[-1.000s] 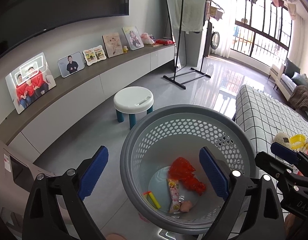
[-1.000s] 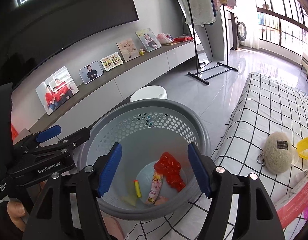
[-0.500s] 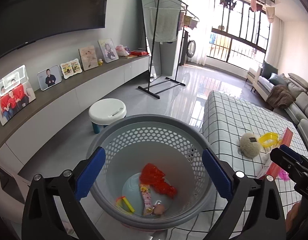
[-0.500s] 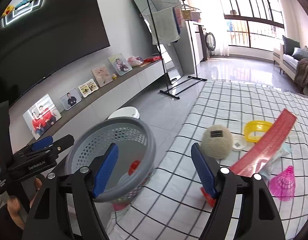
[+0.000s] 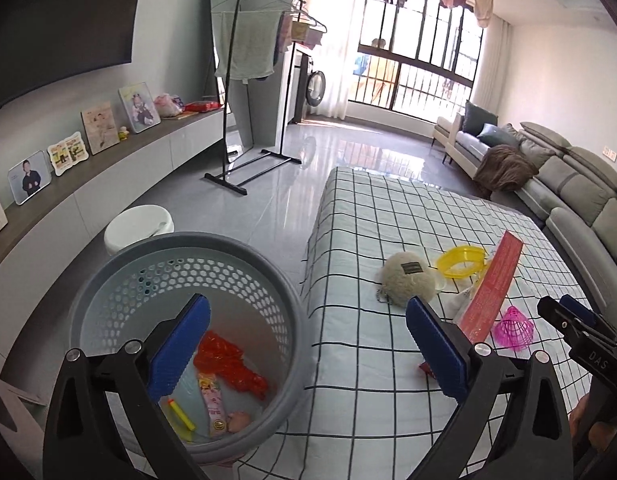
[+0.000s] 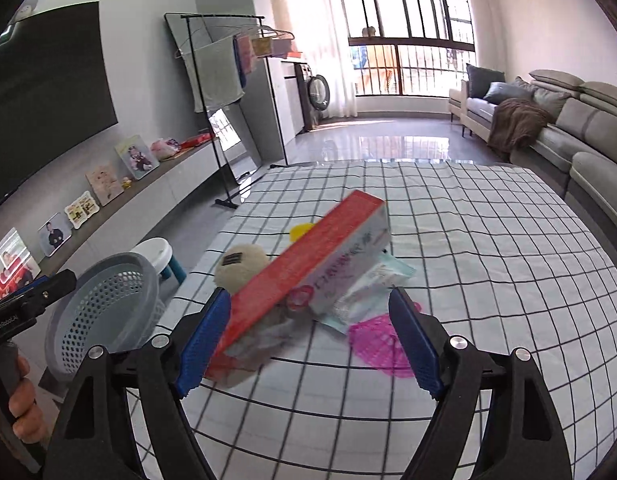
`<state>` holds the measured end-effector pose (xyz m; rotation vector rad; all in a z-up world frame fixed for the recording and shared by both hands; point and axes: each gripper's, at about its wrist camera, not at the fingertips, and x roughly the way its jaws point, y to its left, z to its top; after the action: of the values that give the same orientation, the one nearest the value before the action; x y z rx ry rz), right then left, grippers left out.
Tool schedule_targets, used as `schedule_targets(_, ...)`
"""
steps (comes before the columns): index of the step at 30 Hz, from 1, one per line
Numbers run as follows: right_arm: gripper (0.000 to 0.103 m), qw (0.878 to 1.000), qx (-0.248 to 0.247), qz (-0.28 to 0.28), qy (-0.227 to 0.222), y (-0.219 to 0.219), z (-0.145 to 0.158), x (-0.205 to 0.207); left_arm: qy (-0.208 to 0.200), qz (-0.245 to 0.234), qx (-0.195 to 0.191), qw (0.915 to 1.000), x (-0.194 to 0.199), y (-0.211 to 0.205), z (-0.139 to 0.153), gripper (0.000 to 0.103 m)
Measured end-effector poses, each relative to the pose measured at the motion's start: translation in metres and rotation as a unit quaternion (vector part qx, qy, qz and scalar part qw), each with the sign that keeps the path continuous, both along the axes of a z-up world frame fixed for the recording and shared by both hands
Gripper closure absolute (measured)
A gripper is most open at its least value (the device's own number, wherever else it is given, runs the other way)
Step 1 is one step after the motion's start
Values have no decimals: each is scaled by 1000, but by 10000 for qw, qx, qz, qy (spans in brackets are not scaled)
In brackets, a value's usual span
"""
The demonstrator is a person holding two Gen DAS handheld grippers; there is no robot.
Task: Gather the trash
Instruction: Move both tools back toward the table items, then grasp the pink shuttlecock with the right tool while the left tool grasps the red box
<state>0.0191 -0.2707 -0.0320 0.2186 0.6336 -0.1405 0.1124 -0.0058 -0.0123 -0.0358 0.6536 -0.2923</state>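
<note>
Grey perforated basket (image 5: 180, 280): on the floor, just beside the edge of the checked cloth (image 5: 388, 360). Contents: red wrapper (image 5: 228, 364), pink snack packet (image 5: 212, 400), yellow stick (image 5: 180, 416).

On the checked cloth, clustered together: long red box (image 6: 304, 264), tilted, one end propped up; beige plush ball (image 6: 240, 260) against its left side; yellow ring (image 5: 462, 260) behind; pale plastic packet (image 6: 372, 284) under the box; pink mesh cone (image 5: 512, 328) to the right.

Left gripper (image 5: 308, 352): spread wide, empty, hovering over basket rim and cloth edge.

Right gripper (image 6: 308, 340): jaws opening, nothing pinched, near end of red box between the pads, left pad close to it.
</note>
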Motion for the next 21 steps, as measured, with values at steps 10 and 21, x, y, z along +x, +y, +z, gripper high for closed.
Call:
schedule_targets(10, 25, 9976, -155, -414, 528, -36, -27, -4, 85, -456, 317, 9984, 4, -52, -15, 6)
schedule_targets(21, 25, 9928, -256, -457, 1077, -49, -52, 10, 210, -694, 450, 9964, 6, -79, -28, 6)
